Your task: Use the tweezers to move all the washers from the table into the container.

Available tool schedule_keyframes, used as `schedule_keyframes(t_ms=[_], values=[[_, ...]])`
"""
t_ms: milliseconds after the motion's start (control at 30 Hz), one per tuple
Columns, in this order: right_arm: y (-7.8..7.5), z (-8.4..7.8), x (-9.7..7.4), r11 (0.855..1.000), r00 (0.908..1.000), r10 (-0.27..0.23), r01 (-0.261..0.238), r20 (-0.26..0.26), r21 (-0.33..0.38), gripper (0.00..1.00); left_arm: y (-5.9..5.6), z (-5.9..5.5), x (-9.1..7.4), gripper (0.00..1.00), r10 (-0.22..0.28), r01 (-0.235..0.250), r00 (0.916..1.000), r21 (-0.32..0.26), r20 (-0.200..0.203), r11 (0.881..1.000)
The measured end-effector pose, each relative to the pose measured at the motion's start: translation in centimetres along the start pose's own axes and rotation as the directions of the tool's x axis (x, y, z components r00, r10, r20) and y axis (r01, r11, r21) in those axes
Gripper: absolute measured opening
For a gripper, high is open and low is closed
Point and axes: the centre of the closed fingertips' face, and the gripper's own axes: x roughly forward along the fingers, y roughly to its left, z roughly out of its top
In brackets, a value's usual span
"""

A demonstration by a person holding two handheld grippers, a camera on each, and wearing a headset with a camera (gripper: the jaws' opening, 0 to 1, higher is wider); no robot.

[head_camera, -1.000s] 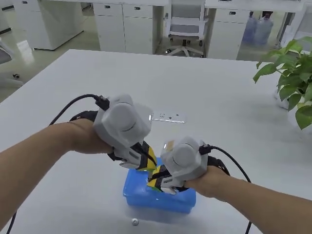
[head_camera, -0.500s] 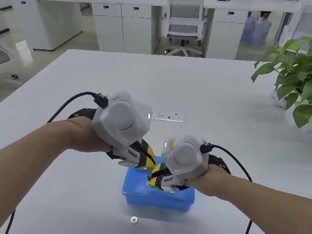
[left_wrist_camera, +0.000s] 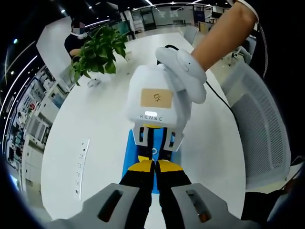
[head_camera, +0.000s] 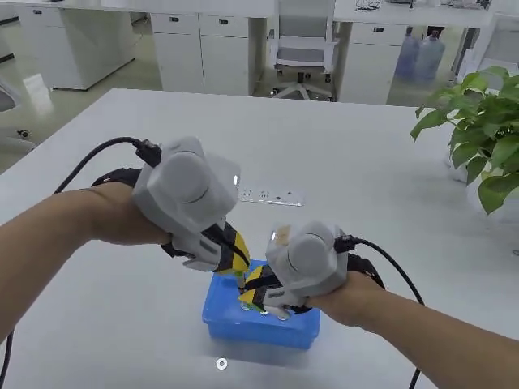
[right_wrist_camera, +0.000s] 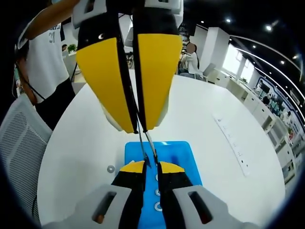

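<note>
Both grippers meet jaw to jaw over the blue container (head_camera: 261, 334). My left gripper (head_camera: 237, 261) points down from the upper left, its yellow jaws shut on the thin metal tweezers (right_wrist_camera: 144, 143). The tweezer legs run down between the jaws of my right gripper (right_wrist_camera: 151, 167), which close narrowly on them. In the left gripper view my own jaws (left_wrist_camera: 155, 164) are pressed together, facing the right gripper above the container (left_wrist_camera: 127, 160). Several washers (right_wrist_camera: 157, 192) lie inside the container (right_wrist_camera: 180, 157). One washer (head_camera: 221, 365) rests on the table in front of it, shown too in the right gripper view (right_wrist_camera: 110, 169).
A flat white strip (head_camera: 268, 196) lies on the table beyond the grippers. A potted plant (head_camera: 485, 150) stands at the right edge. Black cables trail from both grippers. An office chair (head_camera: 304, 44) and cabinets stand past the far edge.
My left gripper has risen and drawn slightly left, while the right gripper stays over the container. The head camera has tilted a little. The loose washer has not moved.
</note>
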Motion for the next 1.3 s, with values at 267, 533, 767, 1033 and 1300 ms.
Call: schedule_keyframes(t_ms=[267, 533, 767, 1033, 1300], values=[[1.3, 1.5, -0.7, 0.999, 0.9994, -0.015, 0.016, 0.029, -0.029, 0.11, -1.5, 0.4, -1.7, 0.05, 0.019, -0.019, 0.9998, 0.012, -0.011, 1.0], [3.3, 1.8, -0.6, 0.999, 0.9989, -0.01, 0.012, 0.046, -0.044, 0.11, -3.3, 0.0, -2.2, 0.05, 0.014, -0.014, 0.9996, 0.004, -0.026, 1.0], [4.8, 1.4, 0.1, 0.999, 0.9985, 0.013, -0.011, 0.053, -0.035, 0.11, -4.8, -1.1, -2.1, 0.05, -0.001, 0.001, 0.9991, -0.011, -0.043, 1.0], [6.2, 0.9, 0.9, 0.999, 0.998, 0.038, -0.037, 0.05, -0.023, 0.11, -5.7, -2.0, -1.6, 0.05, -0.022, 0.02, 0.9986, -0.033, -0.048, 0.999], [7.2, -0.3, 1.6, 0.998, 0.9975, 0.059, -0.059, 0.037, -0.003, 0.11, -6.5, -2.8, -0.5, 0.05, -0.048, 0.045, 0.9975, -0.048, -0.051, 0.998]])
